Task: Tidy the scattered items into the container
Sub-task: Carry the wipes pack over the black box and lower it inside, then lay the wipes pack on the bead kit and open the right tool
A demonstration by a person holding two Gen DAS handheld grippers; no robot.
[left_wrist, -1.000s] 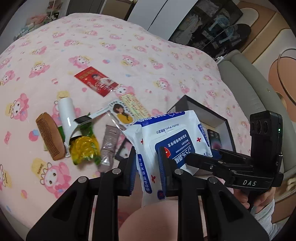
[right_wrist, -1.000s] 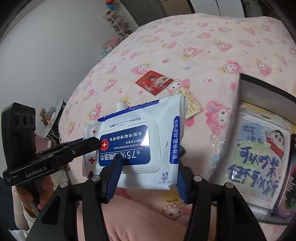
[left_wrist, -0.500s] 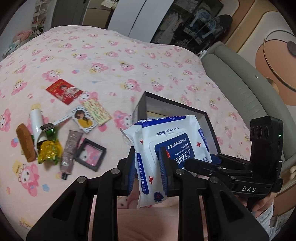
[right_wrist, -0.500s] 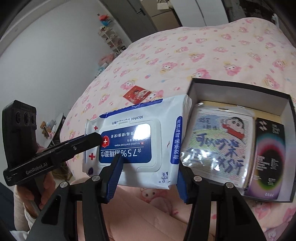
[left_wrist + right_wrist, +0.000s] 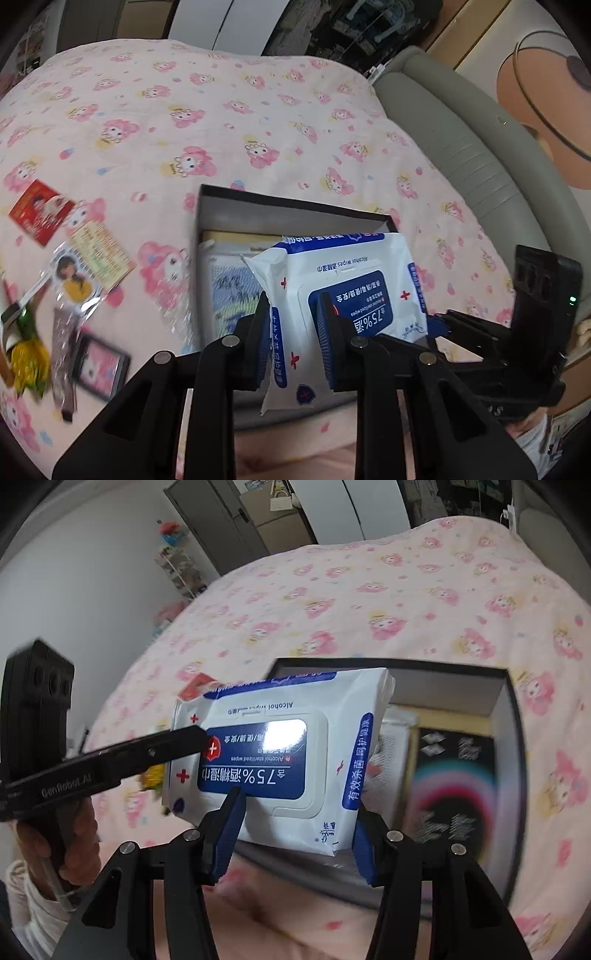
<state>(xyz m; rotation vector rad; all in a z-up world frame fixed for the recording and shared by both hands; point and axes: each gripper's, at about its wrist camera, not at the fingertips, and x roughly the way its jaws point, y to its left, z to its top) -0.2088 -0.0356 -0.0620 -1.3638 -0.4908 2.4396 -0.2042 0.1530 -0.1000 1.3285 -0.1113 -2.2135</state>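
Left wrist view is showing the left tool (image 5: 293, 334) pinching one end of the wipes pack (image 5: 347, 291), with the right tool (image 5: 436, 325) gripping it from the side. Beyond, the pack is hanging over the black box (image 5: 291, 206) on the bed (image 5: 221, 122); a red card (image 5: 38, 212) and blurred small items are lying scattered at left. Right wrist view is showing the right tool (image 5: 295, 834) clamping the pack's near edge and, unlike the other, a dark booklet (image 5: 454, 775) inside the box.

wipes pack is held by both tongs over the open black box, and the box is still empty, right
Not quite: the wipes pack is held by both tongs above the black box, but the box is not empty. The right wrist view shows a cartoon-printed packet and a dark rainbow-printed card already inside.
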